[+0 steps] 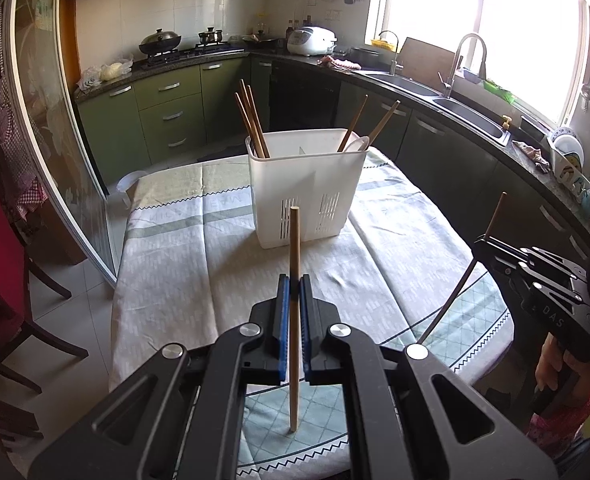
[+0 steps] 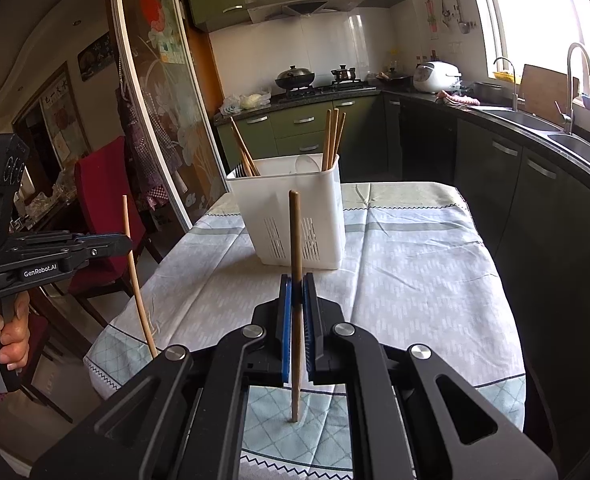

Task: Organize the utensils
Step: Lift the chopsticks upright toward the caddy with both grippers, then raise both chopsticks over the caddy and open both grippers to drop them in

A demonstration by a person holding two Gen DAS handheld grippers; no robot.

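Each hand-held black gripper is clamped tight on a single wooden chopstick. The left gripper (image 1: 294, 286) pinches a pale, round wooden chopstick (image 1: 293, 240) between its blue pads, the stick standing nearly upright with both ends free. The right gripper (image 2: 298, 286) grips a darker brown wooden chopstick (image 2: 295, 232) the same way, and a hand (image 2: 13, 334) shows on the left gripper's handle in the right wrist view. Ahead of both, on the table draped in a pale green and white patterned cloth (image 1: 183, 256), stands the white plastic slotted utensil caddy (image 1: 307, 188), well apart from either gripper with open cloth between. It holds a cluster of brown chopsticks (image 1: 251, 120) in one end compartment, two more chopsticks (image 1: 369, 124) and a white spoon (image 1: 355, 145) in the other. A dark red chair (image 2: 103, 208) stands beside the table, and dark green cabinets (image 1: 167, 108) run behind.
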